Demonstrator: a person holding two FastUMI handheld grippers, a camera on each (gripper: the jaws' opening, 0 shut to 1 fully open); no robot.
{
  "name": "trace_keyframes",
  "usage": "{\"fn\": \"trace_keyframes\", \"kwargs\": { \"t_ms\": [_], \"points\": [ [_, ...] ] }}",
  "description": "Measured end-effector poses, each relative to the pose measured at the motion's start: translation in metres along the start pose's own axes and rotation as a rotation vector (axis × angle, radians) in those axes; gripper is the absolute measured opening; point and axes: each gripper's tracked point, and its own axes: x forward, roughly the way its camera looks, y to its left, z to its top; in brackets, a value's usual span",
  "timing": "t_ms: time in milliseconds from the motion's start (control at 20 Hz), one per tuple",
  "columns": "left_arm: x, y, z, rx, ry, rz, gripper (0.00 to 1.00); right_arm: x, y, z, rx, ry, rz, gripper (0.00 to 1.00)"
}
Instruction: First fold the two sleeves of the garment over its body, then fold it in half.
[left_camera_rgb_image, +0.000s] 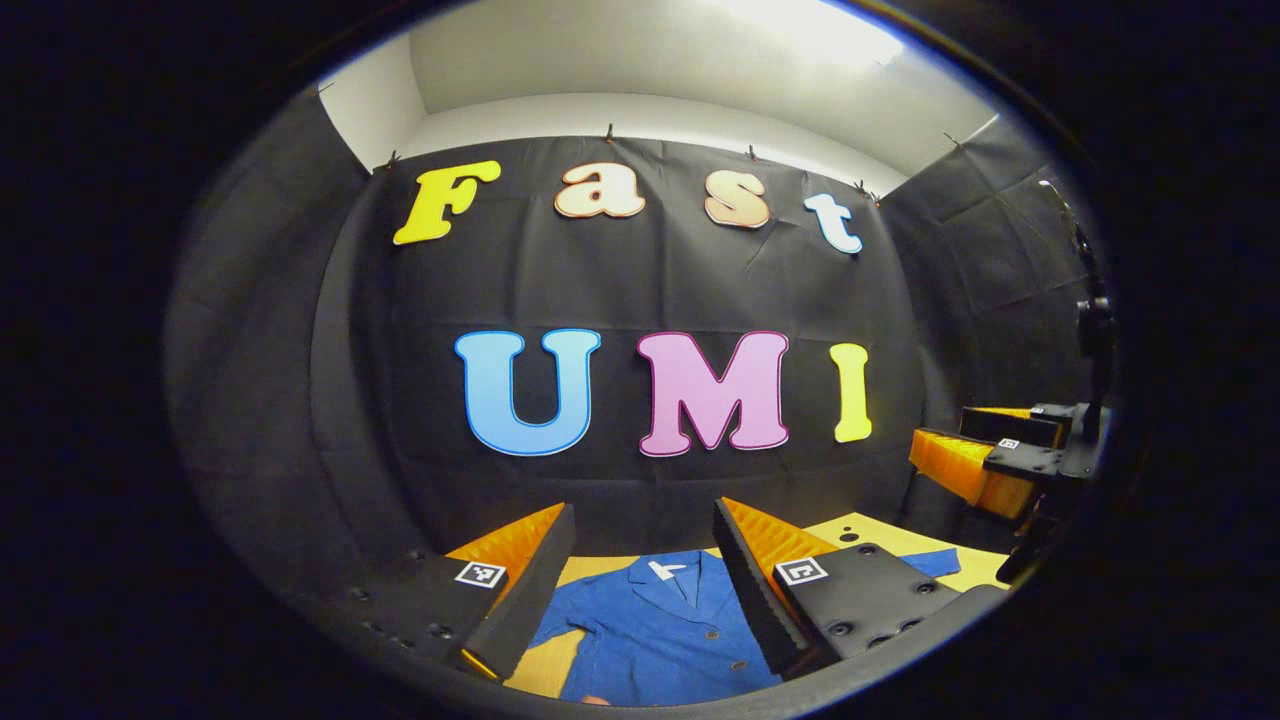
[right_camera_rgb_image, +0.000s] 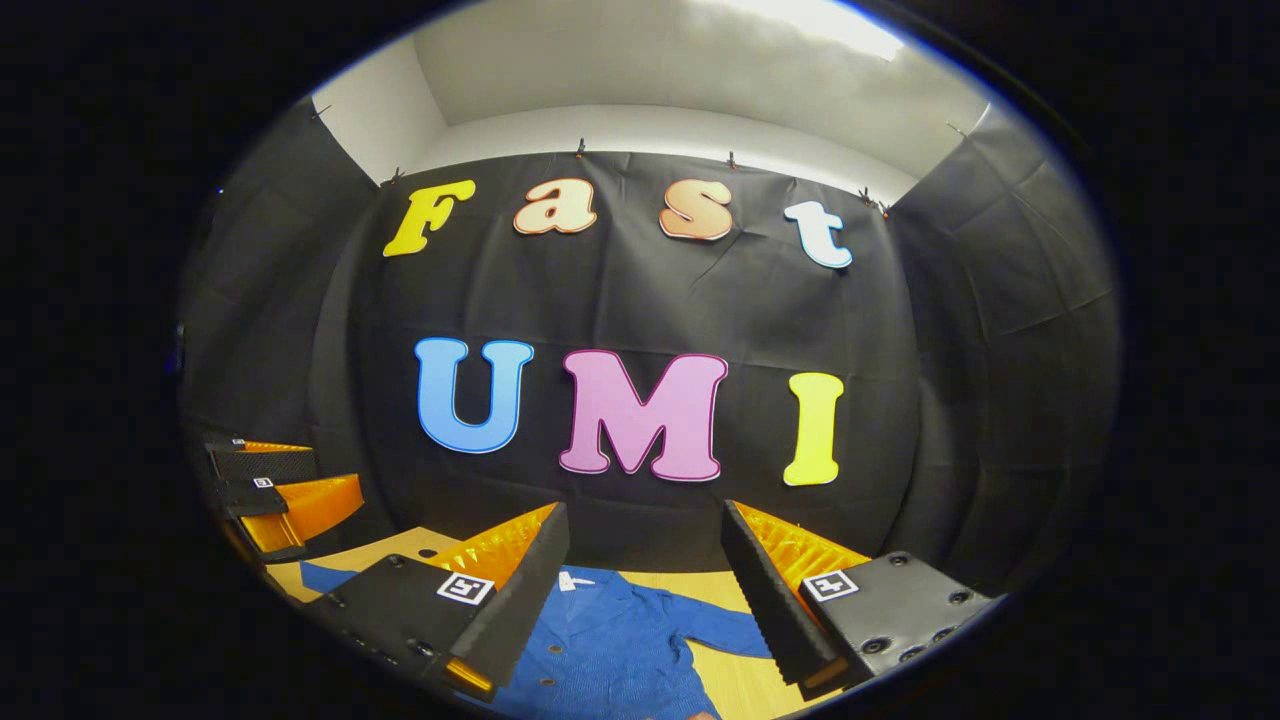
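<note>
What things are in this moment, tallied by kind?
Garment: 1, the blue jacket, spread flat, sleeves unfolded.
Grippers: 2, the left gripper and right gripper, both open above it.
Table: 1, the wooden table.
Total: 4.

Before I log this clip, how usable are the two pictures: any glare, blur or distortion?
Left gripper view: sharp, strong fisheye bending at the edges, ceiling light blown out, blue garment evenly lit on the table. Right gripper view: equally sharp, same bowing, bright ceiling patch, garment clearly readable between the open fingers.
</note>
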Motion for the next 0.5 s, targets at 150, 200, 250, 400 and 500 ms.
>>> {"fn": "trace_keyframes", "kwargs": {
  "t_ms": [150, 200, 250, 400, 500],
  "points": [
    [-0.003, -0.002, -0.004, -0.01, 0.008, 0.003, 0.8, -0.006, -0.008, -0.001, -0.001, 0.007, -0.014, 0.96],
    [-0.003, -0.004, -0.003, -0.008, 0.008, -0.001, 0.8, -0.008, -0.01, -0.001, 0.0, 0.011, -0.02, 0.96],
    [-0.003, -0.005, -0.001, -0.006, 0.006, -0.007, 0.8, -0.009, -0.011, -0.002, 0.001, 0.015, -0.026, 0.96],
    [-0.003, -0.009, 0.0, 0.02, 0.007, -0.016, 0.8, -0.016, -0.018, -0.001, 0.001, 0.019, -0.044, 0.96],
    [-0.005, -0.009, 0.007, 0.053, -0.007, -0.005, 0.8, -0.023, -0.029, -0.001, 0.0, 0.022, -0.075, 0.96]
  ]
}}
